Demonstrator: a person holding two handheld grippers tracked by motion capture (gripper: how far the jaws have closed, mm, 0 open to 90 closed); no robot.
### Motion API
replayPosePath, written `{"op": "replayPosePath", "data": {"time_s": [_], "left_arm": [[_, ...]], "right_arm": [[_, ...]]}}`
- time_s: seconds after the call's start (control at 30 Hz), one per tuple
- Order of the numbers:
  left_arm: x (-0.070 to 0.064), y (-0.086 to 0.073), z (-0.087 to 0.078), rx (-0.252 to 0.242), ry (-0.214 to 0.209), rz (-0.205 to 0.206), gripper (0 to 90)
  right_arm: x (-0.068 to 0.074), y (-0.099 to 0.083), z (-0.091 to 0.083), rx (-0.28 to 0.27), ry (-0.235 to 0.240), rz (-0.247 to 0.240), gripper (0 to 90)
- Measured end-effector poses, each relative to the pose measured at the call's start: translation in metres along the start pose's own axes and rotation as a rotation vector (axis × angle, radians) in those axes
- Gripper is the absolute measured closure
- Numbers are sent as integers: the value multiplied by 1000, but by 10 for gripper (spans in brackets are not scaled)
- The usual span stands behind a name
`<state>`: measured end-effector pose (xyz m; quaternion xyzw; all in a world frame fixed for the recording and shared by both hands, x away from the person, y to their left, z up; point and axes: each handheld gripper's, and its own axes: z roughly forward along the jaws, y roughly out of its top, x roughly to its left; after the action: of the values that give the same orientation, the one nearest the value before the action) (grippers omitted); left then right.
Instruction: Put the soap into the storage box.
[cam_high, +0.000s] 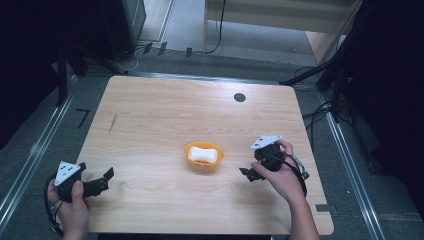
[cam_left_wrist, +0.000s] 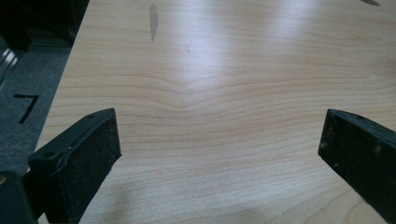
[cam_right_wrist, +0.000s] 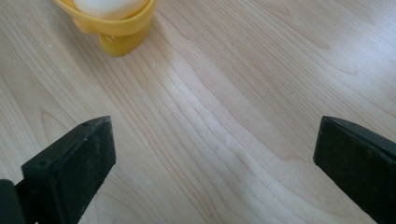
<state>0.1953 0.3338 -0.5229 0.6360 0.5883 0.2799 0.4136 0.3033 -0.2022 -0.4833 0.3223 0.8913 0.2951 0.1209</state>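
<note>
My left gripper (cam_high: 102, 181) rests low near the front left corner of the pale wooden counter (cam_high: 150, 115), fingers spread wide with nothing between them. I judge it parked there to stay out of the way, since nothing lies within its reach.

My right gripper (cam_high: 247, 173) sits toward the right edge of the counter, near the front, angled inward at the small orange plastic bowl (cam_high: 190, 151). Its fingers are also spread wide and empty. The bowl stands near the middle of the counter, slightly toward the front, and holds a white rounded block, soap-like (cam_high: 204, 154). The right gripper is near the bowl but clearly apart from it; the inward angle reads to me as lining up for an approach on the bowl's near side.

View comparison:
- High view: gives the whole layout, both hands, bowl between them and nearer the right, and a small dark round mark (cam_high: 239, 97) toward the far edge.
- Right gripper view: shows the bowl's foot and outer wall (cam_right_wrist: 122, 32) at close range, standing on bare wood ahead and off to one side of the finger gap, not centred.
- Left gripper view: bare wood grain between the fingers, with a dark streak (cam_left_wrist: 152, 19) on the counter farther off.
</note>
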Motion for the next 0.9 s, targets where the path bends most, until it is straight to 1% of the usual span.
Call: {"op": "replayPosePath", "data": {"time_s": [0.3,0.57,0.9], "left_arm": [[0,0,0,0,0,0,0],[0,0,0,0,1,2,0],[-1,0,0,-1,6,5,0]], "right_arm": [[-4,-21,-5,5,-32,23,0],[-7,-39,-11,1,-54,55,0],[-9,-62,-16,-3,-70,85,0]]}}
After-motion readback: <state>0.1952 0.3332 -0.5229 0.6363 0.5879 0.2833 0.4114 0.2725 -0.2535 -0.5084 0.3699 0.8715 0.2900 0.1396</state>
